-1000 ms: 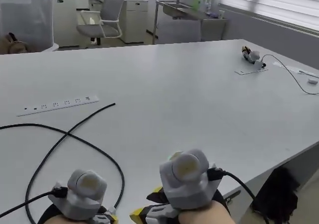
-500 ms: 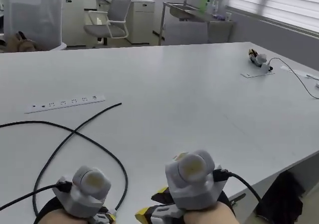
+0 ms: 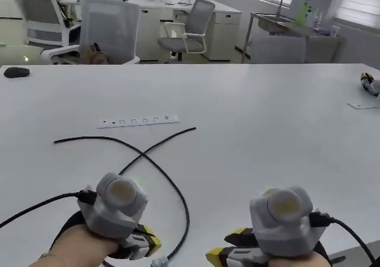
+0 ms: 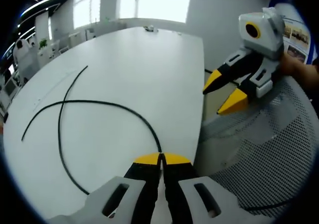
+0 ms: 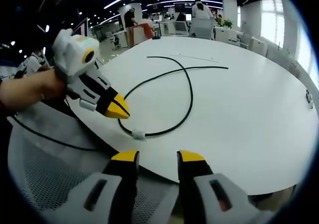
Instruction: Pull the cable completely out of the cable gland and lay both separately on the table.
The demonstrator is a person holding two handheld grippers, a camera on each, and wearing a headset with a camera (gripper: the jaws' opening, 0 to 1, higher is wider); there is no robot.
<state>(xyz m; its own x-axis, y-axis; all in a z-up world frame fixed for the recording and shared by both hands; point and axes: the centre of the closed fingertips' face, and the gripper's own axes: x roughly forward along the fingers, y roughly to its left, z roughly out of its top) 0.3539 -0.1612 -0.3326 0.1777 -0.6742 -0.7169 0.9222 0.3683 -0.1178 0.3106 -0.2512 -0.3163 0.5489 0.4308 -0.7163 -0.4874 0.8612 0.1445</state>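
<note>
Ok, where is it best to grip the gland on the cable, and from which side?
Probably the pale gland itself, jaws across its sides, coming from the near edge of the table: it lies flat there, with the black cable running through it.

White table (image 3: 255,118) spreads ahead of fingers (image 5: 124,157). Power strip (image 3: 138,121) flat on it, well beyond them. Black mouse (image 3: 16,72) far off to left. Office chairs (image 3: 190,32) past far edge. Mesh seat (image 4: 259,149) below fingers.

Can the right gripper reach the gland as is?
Probably yes: the right gripper is open and the gland lies near the table edge just ahead of it, nothing between.
</note>
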